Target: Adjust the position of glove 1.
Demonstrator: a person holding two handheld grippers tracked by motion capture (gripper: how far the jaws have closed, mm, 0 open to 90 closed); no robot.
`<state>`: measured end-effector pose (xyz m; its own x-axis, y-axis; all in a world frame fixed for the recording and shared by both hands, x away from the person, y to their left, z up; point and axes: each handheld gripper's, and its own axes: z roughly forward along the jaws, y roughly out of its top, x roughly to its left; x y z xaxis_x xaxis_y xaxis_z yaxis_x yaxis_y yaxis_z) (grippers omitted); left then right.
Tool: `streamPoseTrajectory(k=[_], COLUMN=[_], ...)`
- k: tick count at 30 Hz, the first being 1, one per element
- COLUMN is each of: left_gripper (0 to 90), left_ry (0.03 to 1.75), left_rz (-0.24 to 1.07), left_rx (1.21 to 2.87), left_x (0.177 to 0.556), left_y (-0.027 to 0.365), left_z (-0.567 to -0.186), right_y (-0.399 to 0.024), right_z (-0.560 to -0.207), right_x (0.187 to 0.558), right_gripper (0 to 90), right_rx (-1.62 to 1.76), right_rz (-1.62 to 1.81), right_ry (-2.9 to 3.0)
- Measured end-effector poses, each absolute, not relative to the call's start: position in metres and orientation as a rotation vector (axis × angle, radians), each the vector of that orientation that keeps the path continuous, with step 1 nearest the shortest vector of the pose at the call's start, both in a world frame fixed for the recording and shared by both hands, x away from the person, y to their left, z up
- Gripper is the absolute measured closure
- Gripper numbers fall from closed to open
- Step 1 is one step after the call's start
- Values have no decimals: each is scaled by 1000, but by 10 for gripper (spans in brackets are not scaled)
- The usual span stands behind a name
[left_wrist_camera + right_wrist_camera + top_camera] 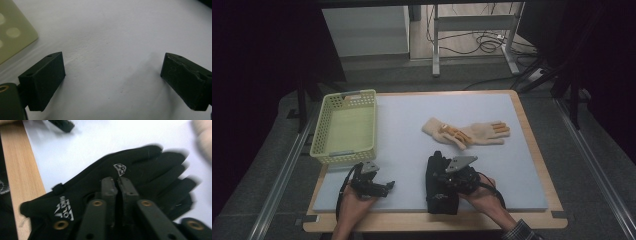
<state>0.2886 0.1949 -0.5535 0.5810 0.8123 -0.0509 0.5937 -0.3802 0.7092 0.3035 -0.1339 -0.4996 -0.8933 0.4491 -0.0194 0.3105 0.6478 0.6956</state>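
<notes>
A black glove (pixel 441 196) with white logos lies flat near the front edge of the pale blue mat (pixel 402 120). My right gripper (pixel 437 177) sits on top of it. In the right gripper view the jaws stand almost together, nipping the back of the black glove (pixel 142 162) at my right gripper (pixel 117 182). A pair of beige gloves (pixel 467 132) with orange fingertips lies mid-mat, beyond the black one. My left gripper (pixel 387 186) rests low at the mat's front left, open, with bare mat between its jaws at my left gripper (pixel 112 75).
A pale yellow plastic basket (pixel 346 100) stands at the mat's left side; its corner (pixel 15 37) lies just beside the left jaw. The wooden table edge (pixel 22 182) runs along the front. Desk legs and cables are on the floor behind the table.
</notes>
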Motion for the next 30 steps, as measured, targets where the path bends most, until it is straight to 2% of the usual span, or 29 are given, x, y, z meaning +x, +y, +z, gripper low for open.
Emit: streamPoseTrajectory(k=[1, 4, 10, 12, 16, 18, 22, 30], left_gripper=[59, 59, 59, 59, 59, 59, 59, 59], left_ry=[1114, 1114, 1114, 1114, 1115, 1115, 1116, 1116], left_rz=[400, 400, 400, 401, 399, 396, 396, 383], left_rx=[2111, 2111, 2111, 2111, 2111, 2109, 2110, 2102], left_x=[289, 289, 289, 289, 289, 289, 289, 289], left_y=[195, 195, 195, 195, 195, 195, 195, 197], left_z=[-553, -553, -553, -553, -553, -553, -553, -553], right_y=[-134, -138, -165, -185, -200, -204, -202, -181], right_z=[-505, -504, -485, -487, -505, -515, -531, -534], right_x=[303, 301, 303, 304, 297, 293, 285, 287], right_gripper=[648, 531, 504, 551, 771, 815, 851, 852], right_rx=[642, 663, 726, 793, 852, 847, 813, 777], right_rz=[1076, 1105, 1177, 1173, 1155, 1152, 1190, 1224], right_ry=[2679, 2656, 2560, 2531, 2573, 2604, 2635, 2654])
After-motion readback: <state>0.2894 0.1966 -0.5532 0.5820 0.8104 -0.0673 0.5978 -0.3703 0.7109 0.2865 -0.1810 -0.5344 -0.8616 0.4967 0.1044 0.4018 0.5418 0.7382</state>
